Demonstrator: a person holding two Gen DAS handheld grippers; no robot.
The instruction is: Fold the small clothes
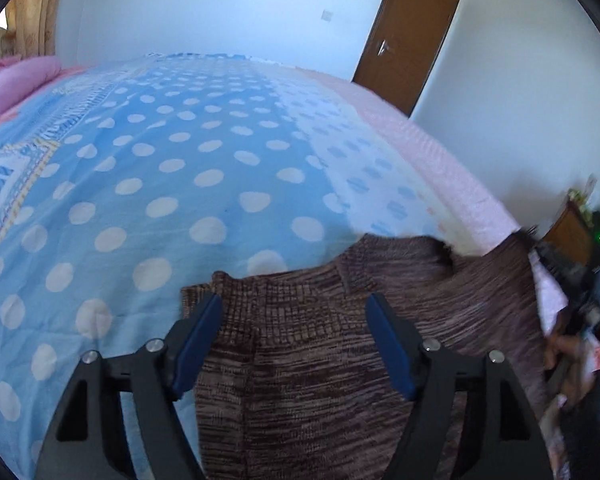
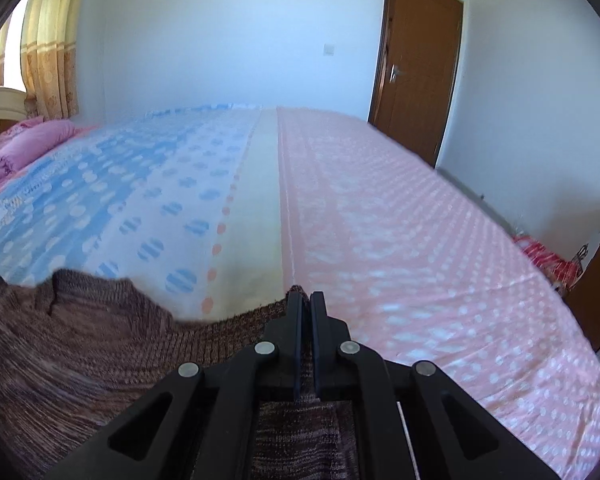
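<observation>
Home bedroom: bed (image 2: 380, 240), pillow (image 2: 32, 140), door (image 2: 416, 68).

Both wrist cameras sit low and close over the bed's near edge, facing across it toward the far wall and brown door (image 1: 408, 36). Both share the dotted bedsheet (image 2: 380, 240) and brown knit garment (image 1: 300, 340).

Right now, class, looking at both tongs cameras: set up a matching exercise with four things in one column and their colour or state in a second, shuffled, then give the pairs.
1. left tongs
2. right tongs
3. sweater
4. door

a. brown wood, closed
b. pinched shut on fabric
c. brown knit, on the bed
d. jaws spread apart

Pairs: 1-d, 2-b, 3-c, 4-a
</observation>
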